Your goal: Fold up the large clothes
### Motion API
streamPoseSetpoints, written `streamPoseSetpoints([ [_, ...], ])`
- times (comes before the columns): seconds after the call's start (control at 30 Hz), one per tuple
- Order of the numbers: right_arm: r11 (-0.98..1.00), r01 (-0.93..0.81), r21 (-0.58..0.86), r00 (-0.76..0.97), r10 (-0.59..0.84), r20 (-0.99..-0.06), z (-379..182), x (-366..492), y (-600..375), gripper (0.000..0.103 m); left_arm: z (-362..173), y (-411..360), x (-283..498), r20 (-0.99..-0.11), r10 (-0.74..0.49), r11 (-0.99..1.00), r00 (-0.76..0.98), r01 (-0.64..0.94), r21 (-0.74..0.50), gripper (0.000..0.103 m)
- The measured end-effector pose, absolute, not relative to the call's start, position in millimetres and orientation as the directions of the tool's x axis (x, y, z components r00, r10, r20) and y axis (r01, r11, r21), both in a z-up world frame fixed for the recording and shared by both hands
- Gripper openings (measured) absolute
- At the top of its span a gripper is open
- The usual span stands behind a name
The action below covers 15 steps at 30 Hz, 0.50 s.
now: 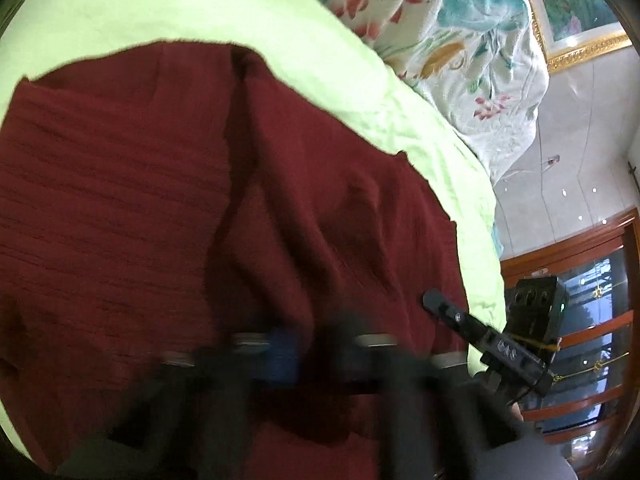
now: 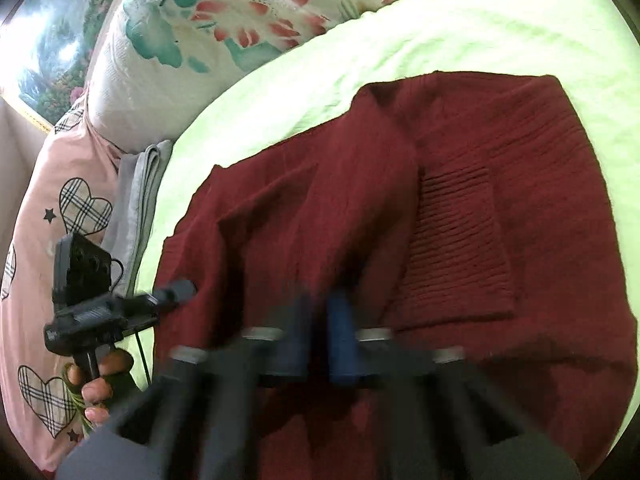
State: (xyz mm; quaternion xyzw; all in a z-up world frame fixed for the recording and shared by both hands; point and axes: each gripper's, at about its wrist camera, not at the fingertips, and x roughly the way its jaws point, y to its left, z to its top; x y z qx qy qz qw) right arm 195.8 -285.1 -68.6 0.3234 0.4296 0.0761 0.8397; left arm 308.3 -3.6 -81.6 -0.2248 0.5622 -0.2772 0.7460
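The dark red sweater (image 2: pixel 460 208) lies spread on the green bed sheet (image 2: pixel 440 28), long axis running away from both grippers, its near hem directly under the narrow-set fingers of the left gripper (image 1: pixel 308 356) and right gripper (image 2: pixel 318 344), neither plainly nearer.

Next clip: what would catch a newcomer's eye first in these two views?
A dark red knitted sweater dominates both views, spread over a lime-green bedsheet with one sleeve folded across its body. Behind it lies a floral quilt, and at the bed's edge a pink pillow with checked hearts.
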Motion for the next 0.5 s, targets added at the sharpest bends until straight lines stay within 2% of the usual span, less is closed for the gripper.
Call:
streamPoseSetpoints([
  [0.13,0.706,0.082,0.703,0.763,0.409,-0.5,-49,175,-308,0.003,-71,25,296,-0.639,-0.693,0.715,0.334,0.209,-0.667,0.006],
  [0.2,0.692,0.073,0.718,0.798,0.391,-0.458,-48,164,-321,0.003,-66,42,289,-0.595,-0.709,0.695,0.379,0.232,-0.68,0.006],
  [0.3,0.7,0.119,0.704,0.771,0.382,-0.51,-66,164,-329,0.003,-75,52,286,-0.58,-0.719,0.684,0.383,0.243,-0.687,0.006],
  [0.4,0.723,0.15,0.674,0.73,0.379,-0.569,-82,167,-323,0.003,-94,47,285,-0.627,-0.692,0.715,0.358,0.225,-0.662,0.006],
  [0.5,0.745,0.153,0.649,0.732,0.356,-0.581,-81,164,-321,0.003,-101,41,284,-0.632,-0.69,0.717,0.354,0.21,-0.665,0.007],
])
